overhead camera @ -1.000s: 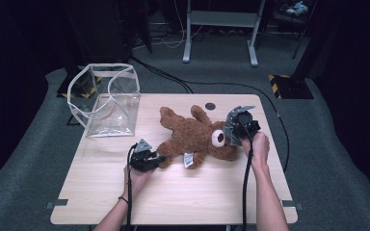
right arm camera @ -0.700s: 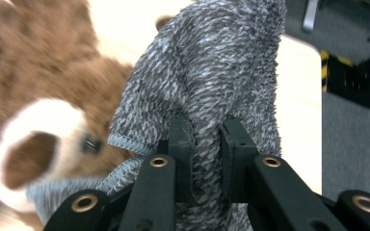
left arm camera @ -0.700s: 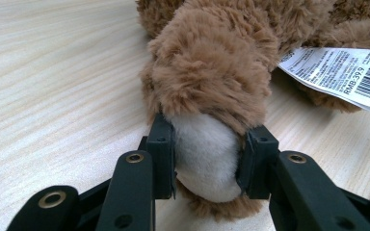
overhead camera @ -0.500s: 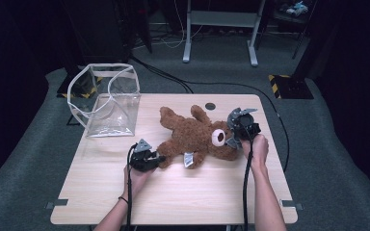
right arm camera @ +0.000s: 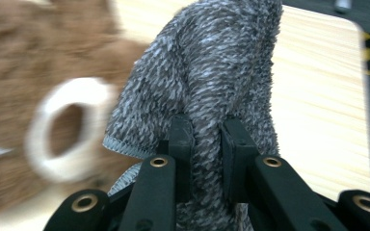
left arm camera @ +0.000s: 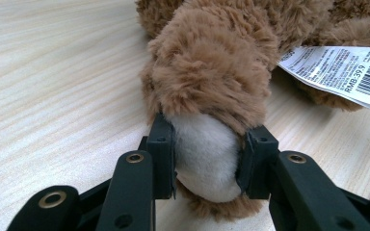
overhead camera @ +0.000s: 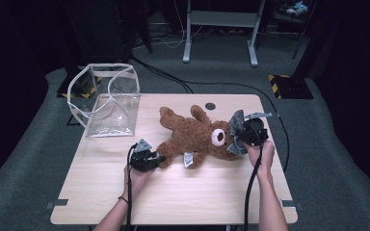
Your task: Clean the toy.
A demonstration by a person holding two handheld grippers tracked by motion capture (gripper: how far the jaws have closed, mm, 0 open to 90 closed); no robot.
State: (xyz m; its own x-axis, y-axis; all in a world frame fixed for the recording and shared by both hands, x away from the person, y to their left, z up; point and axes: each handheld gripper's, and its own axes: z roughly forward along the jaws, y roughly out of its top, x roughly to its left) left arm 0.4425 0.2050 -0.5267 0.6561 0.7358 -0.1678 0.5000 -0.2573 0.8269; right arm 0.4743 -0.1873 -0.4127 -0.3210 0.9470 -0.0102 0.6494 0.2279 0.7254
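Note:
A brown teddy bear (overhead camera: 192, 134) lies on its back across the wooden table (overhead camera: 173, 197), head to the right. My left gripper (overhead camera: 160, 159) is shut on the bear's near foot, its jaws pressing the white sole (left arm camera: 206, 159) from both sides. A paper tag (left arm camera: 337, 72) hangs beside that leg. My right gripper (overhead camera: 237, 139) is at the bear's head, shut on a grey knitted cloth (right arm camera: 212, 62) that bunches between its jaws. The bear's white snout (right arm camera: 67, 130) is blurred to the left of the cloth. I cannot tell whether the cloth sits on the head.
A clear plastic bag with a white rim (overhead camera: 108, 103) stands open at the table's back left corner. A small dark round hole (overhead camera: 210, 106) marks the table's far edge. Black cables (overhead camera: 197, 84) run over the grey floor behind.
My right gripper has shifted a little to the right and toward the person, with the grey cloth in it. The left gripper and the bear's body have stayed put.

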